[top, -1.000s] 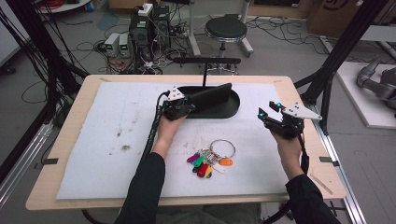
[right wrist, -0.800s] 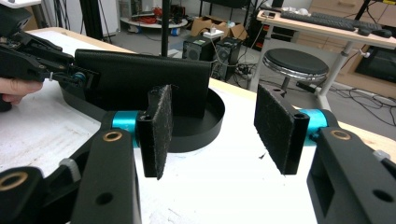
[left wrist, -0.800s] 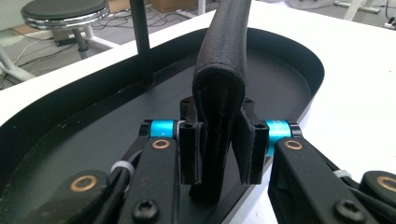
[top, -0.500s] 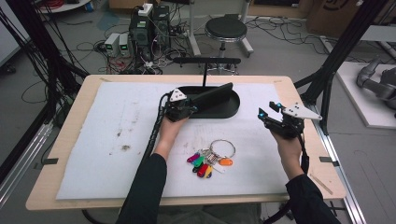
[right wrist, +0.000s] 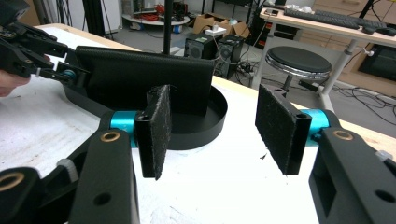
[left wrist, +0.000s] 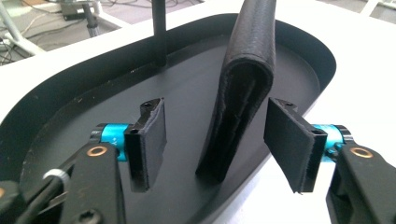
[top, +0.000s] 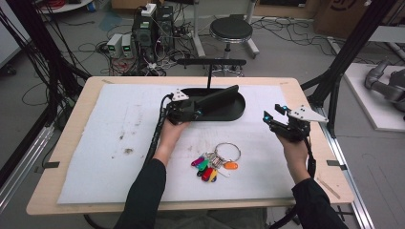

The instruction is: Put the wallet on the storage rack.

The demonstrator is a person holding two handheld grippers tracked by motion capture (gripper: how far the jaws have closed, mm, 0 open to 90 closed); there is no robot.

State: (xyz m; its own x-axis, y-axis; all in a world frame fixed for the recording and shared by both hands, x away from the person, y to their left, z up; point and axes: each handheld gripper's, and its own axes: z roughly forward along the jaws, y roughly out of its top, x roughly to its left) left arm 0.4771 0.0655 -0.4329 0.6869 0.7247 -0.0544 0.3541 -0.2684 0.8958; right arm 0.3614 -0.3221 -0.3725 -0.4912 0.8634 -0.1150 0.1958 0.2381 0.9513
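Note:
A black leather wallet stands on its edge in a black oval tray, tilted along the tray's length. My left gripper is at the wallet's near end. In the left gripper view the folded wallet stands between the pads with a gap on each side. These jaws have just been opening, and the left gripper is open. My right gripper hovers over the table's right side, and in its own view it is open and holds nothing.
A key ring with several coloured tags lies on the white mat in front of the tray. A thin black post with a crossbar rises from the tray's far side. Stool, computers and cables stand beyond the table's far edge.
The left gripper's jaws have spread apart around the wallet's end. Both hands, the wallet and the keys stay where they were.

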